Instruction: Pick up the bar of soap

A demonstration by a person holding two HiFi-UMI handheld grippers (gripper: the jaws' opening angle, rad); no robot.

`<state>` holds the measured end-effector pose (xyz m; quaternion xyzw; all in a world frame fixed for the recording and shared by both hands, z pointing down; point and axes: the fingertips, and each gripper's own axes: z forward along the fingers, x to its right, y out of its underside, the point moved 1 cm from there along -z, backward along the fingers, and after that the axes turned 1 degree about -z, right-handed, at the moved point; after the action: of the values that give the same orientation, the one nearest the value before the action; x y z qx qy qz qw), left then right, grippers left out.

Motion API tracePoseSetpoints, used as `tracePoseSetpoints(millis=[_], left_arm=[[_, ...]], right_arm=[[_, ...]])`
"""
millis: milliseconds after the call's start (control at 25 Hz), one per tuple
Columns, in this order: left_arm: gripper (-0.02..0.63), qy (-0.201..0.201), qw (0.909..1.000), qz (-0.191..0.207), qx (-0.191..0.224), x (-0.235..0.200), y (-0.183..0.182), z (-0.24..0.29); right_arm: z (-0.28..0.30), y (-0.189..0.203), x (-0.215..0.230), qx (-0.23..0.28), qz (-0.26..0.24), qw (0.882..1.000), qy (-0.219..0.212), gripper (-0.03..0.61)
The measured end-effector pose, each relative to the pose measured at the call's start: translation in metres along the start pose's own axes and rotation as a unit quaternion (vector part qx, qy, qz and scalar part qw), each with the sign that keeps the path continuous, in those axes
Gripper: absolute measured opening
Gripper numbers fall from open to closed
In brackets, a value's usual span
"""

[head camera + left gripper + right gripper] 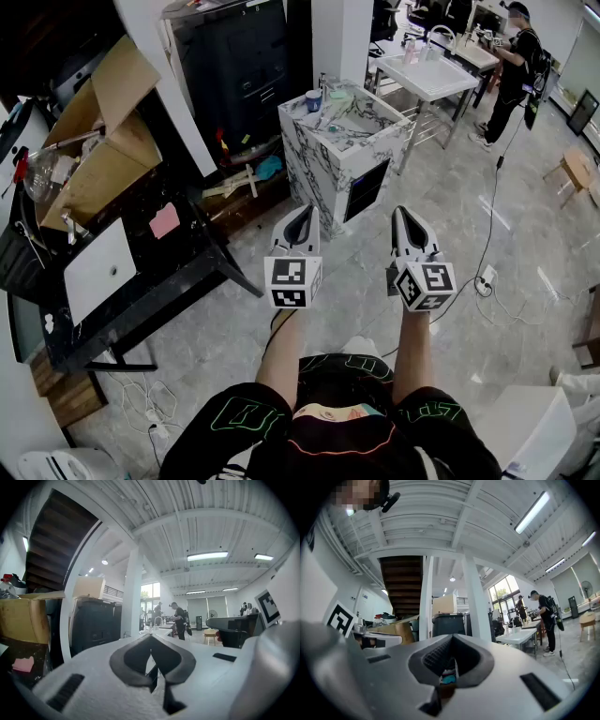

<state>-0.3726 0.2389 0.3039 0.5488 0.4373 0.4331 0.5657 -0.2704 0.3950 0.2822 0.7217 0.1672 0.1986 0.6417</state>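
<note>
A marble-patterned washstand [345, 148] stands on the floor ahead of me, well beyond both grippers. On its top sit a blue cup [313, 99] and a small pale green slab [337, 94]; whether that slab is the bar of soap I cannot tell. A small teal thing [335, 128] lies in its basin. My left gripper [305, 208] and right gripper [401, 210] are held side by side at waist height, pointing at the washstand. Both have their jaws together and hold nothing. The left gripper [150, 636] and right gripper [452, 637] tips meet in their own views.
At left, an open cardboard box [98, 141] rests on a black table [141, 281]. A dark cabinet [239, 66] stands behind the washstand. Farther back are a white sink table [431, 75], a person [514, 56] and a wooden stool [577, 169]. Cables [487, 281] lie on the floor at right.
</note>
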Motion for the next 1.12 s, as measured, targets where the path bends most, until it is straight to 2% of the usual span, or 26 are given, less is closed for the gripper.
tracePoseSetpoints(millis=[240, 440, 560, 720, 1120], left_arm=[[0.003, 0.013, 0.9998, -0.011, 0.014, 0.001, -0.011, 0.005], [0.003, -0.012, 0.9983, -0.052, 0.023, -0.035, -0.013, 0.001], [0.003, -0.009, 0.9972, -0.07, 0.025, -0.041, -0.004, 0.001], [0.003, -0.004, 0.996, -0.084, 0.031, -0.046, 0.001, 0.009], [0.003, -0.002, 0.9933, -0.105, 0.048, -0.062, -0.005, 0.043]], right_arm=[[0.021, -0.01, -0.006, -0.004, -0.023, 1.0, -0.007, 0.005], [0.039, -0.017, -0.015, -0.003, -0.029, 1.0, 0.01, 0.006], [0.052, -0.011, -0.021, -0.023, -0.043, 0.999, 0.012, 0.005], [0.061, -0.012, -0.029, -0.019, -0.053, 0.998, 0.001, 0.006], [0.095, -0.011, -0.006, -0.015, -0.058, 0.998, 0.011, 0.027]])
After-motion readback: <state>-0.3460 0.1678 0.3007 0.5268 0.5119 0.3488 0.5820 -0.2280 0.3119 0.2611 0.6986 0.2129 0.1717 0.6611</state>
